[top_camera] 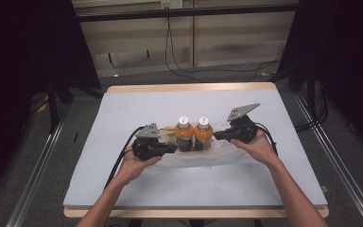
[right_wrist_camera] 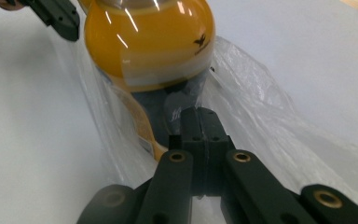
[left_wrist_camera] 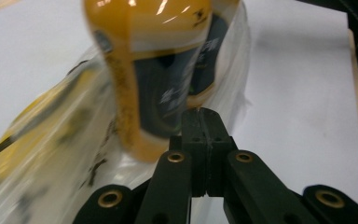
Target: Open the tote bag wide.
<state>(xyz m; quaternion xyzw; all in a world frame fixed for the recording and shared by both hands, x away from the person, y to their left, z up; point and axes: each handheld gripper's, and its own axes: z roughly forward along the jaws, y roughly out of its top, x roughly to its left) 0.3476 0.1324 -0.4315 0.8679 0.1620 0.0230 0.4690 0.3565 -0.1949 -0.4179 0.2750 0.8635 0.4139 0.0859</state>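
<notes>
Two orange bottles with white caps, the left one (top_camera: 184, 135) and the right one (top_camera: 203, 134), stand side by side inside a clear plastic bag (top_camera: 194, 158) at the table's middle. My left gripper (top_camera: 172, 147) is at the bag's left side. Its jaws (left_wrist_camera: 204, 114) are pressed together with the film (left_wrist_camera: 51, 130) pinched at their tips, close before a bottle (left_wrist_camera: 154, 70). My right gripper (top_camera: 216, 135) is at the bag's right side. It (right_wrist_camera: 200, 112) is likewise shut on the film (right_wrist_camera: 270, 116), just below a bottle (right_wrist_camera: 149, 42). The left gripper's tip (right_wrist_camera: 60, 16) shows at the upper left of the right gripper view.
A white cloth (top_camera: 137, 179) covers the wooden table (top_camera: 189, 87). Cables trail from both grippers along the cloth. Metal rails run along the floor at both sides of the table, and dark curtains hang at left and right.
</notes>
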